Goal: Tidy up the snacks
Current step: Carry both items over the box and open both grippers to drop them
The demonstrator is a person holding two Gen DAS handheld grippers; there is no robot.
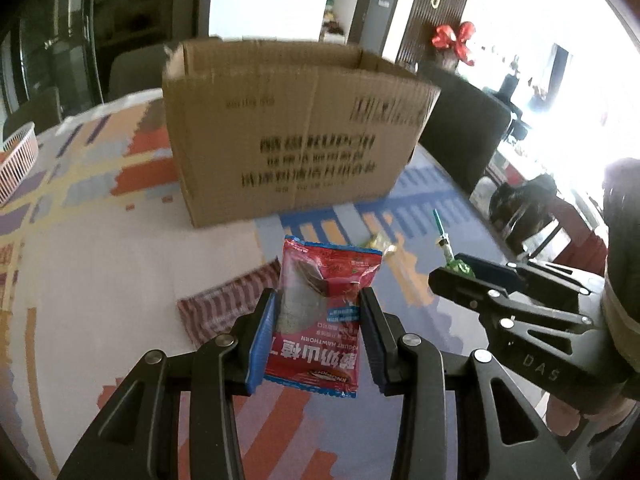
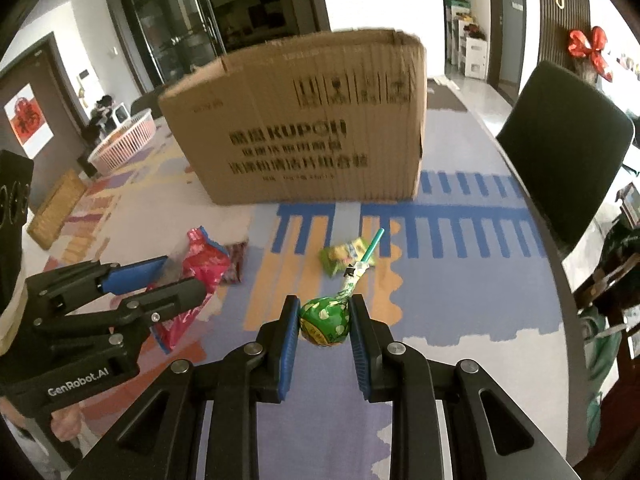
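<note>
My left gripper (image 1: 318, 300) is shut on a red hawthorn snack packet (image 1: 324, 312), held upright above the table. In the right wrist view that same left gripper (image 2: 184, 276) shows at the left with the red packet (image 2: 204, 264) between its fingers. My right gripper (image 2: 324, 310) is shut on the round green-wrapped head of a lollipop (image 2: 324, 320), whose teal stick points away. It also shows at the right of the left wrist view as the right gripper (image 1: 460, 270). An open cardboard box (image 1: 296, 132) (image 2: 304, 120) stands on the table ahead of both.
A yellow-green snack packet (image 2: 346, 254) and a dark striped packet (image 2: 236, 258) lie on the patterned tablecloth (image 2: 440, 300). A pink-white basket (image 2: 124, 138) and a woven mat (image 2: 58, 208) sit far left. A dark chair (image 2: 560, 152) stands at the table's right edge.
</note>
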